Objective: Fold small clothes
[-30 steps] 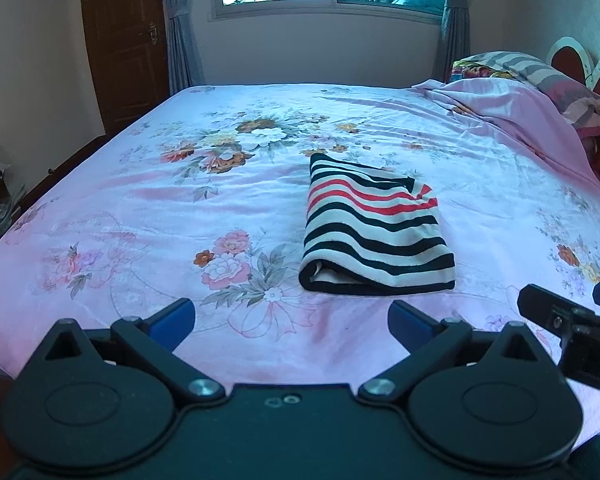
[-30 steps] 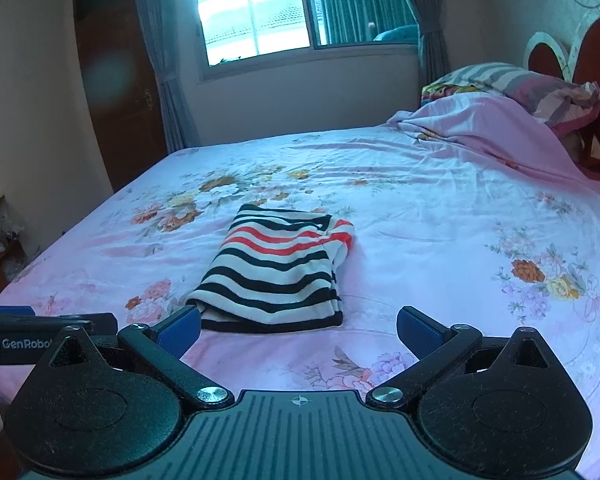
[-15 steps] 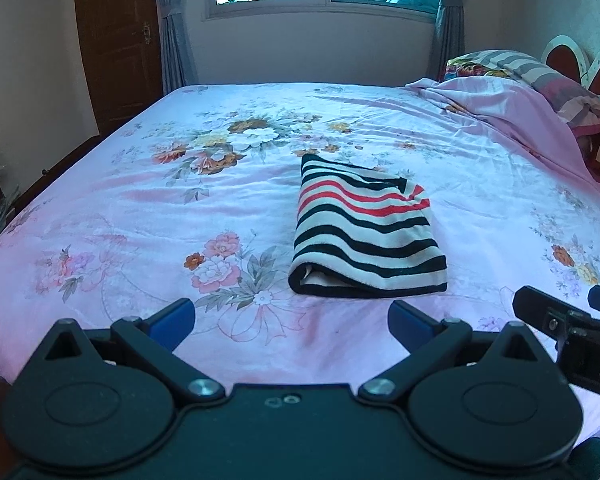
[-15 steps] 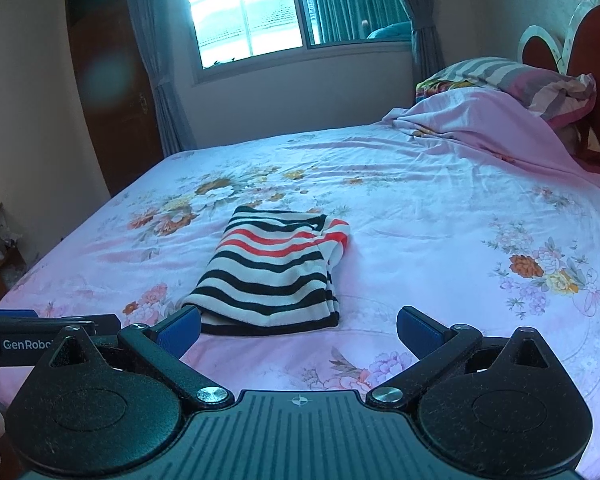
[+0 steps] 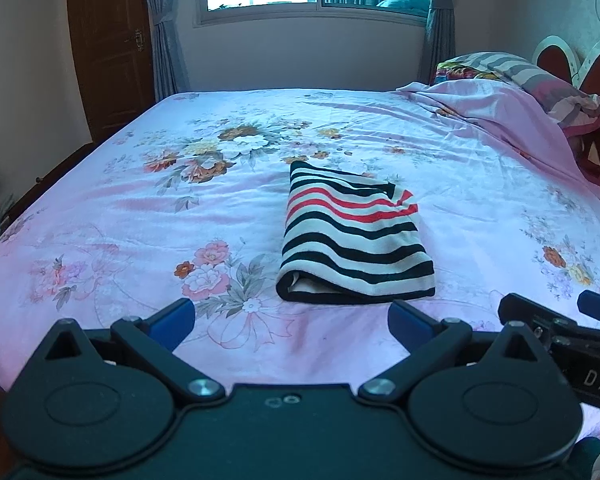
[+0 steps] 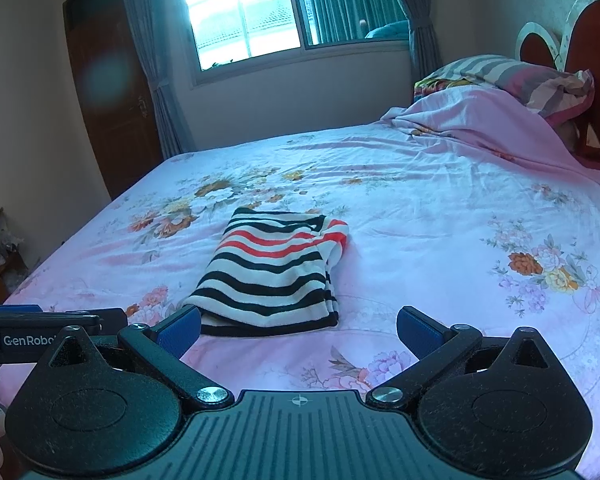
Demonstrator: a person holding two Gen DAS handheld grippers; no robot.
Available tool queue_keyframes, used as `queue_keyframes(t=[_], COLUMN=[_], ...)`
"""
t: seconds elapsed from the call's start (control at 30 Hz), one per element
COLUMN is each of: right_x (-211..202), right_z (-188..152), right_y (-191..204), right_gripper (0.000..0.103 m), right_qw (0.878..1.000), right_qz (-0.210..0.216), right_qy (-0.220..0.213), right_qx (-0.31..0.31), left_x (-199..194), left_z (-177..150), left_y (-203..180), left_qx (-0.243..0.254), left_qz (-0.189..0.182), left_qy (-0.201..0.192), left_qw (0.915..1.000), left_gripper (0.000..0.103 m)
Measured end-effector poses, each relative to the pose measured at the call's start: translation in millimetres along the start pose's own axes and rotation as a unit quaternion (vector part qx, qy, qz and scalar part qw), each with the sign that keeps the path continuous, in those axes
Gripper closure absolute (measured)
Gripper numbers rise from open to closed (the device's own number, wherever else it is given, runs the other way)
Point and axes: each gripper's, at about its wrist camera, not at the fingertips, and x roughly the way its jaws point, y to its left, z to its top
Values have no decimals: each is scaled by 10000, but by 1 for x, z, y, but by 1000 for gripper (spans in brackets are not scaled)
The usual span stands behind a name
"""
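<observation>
Striped garment first, since that was what I was working: it lay ahead of both tools, and neither tool had hold of it. My left hand-held gripper [image 5: 292,318] had its blue pads spread wide with nothing between them, hovering low above the bed [image 5: 100,216] just short of the near edge of the cloth. My right hand-held gripper [image 6: 298,326] was likewise spread and empty; in its view the left pad overlapped the near corner of the cloth, though I could not tell whether it touched. The two tools sat side by side, each showing at the edge of the other's camera.

Outward from there, the striped garment [image 5: 354,236] rested near the middle of the bed as a compact rectangle, black and white bands with a few red ones toward the far end. Its near end showed a rounded fold with layers tucked under, which I judged to mean the folding was essentially finished; the spread, backed-off pads fit a release rather than a fresh grasp.

Beyond it, a rumpled pink blanket [image 6: 480,128] and a striped pillow [image 6: 512,72] were heaped at the headboard end. I saw no basket, box or other container anywhere, so nothing was held inside anything.
</observation>
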Motion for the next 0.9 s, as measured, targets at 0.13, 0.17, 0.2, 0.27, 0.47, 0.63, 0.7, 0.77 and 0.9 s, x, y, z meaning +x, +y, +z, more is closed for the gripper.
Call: queue_keyframes(t=[0.13,0.17,0.2,0.27,0.47,0.63,0.7,0.77,0.9], right_x=[-4,-6,-6,-6,-5,2,5,6,6], right_z=[0,0,1,4,12,17,18,18,15], right_y=[1,2,2,4,9,12,12,12,11], right_gripper=[0,0,0,0,0,0,0,0,0], right_qw=[10000,9999,9999,9998,9998,9998,9999,9999,9999], right_qz=[-84,-93,-115,-183,-166,-99,-102,-69,-79], right_qy=[27,12,6,-29,-133,-150,-121,-86,-64], right_qx=[-10,-40,-77,-90,34,-38,-33,-62,-77], left_x=[-2,-3,-4,-5,-5,-1,0,2,4], left_z=[0,1,1,2,7,9,9,9,8], left_y=[-1,-1,-1,1,10,17,19,19,21], left_qx=[55,64,54,2,68,18,-4,-25,-74], left_qz=[-37,-42,-48,-88,-30,63,82,100,99], left_qy=[-22,-43,-58,-59,-70,-77,-58,-42,3], left_qw=[10000,10000,10000,9999,9999,9999,9999,9999,9999], left_gripper=[2,2,1,1,1,1,2,1,1])
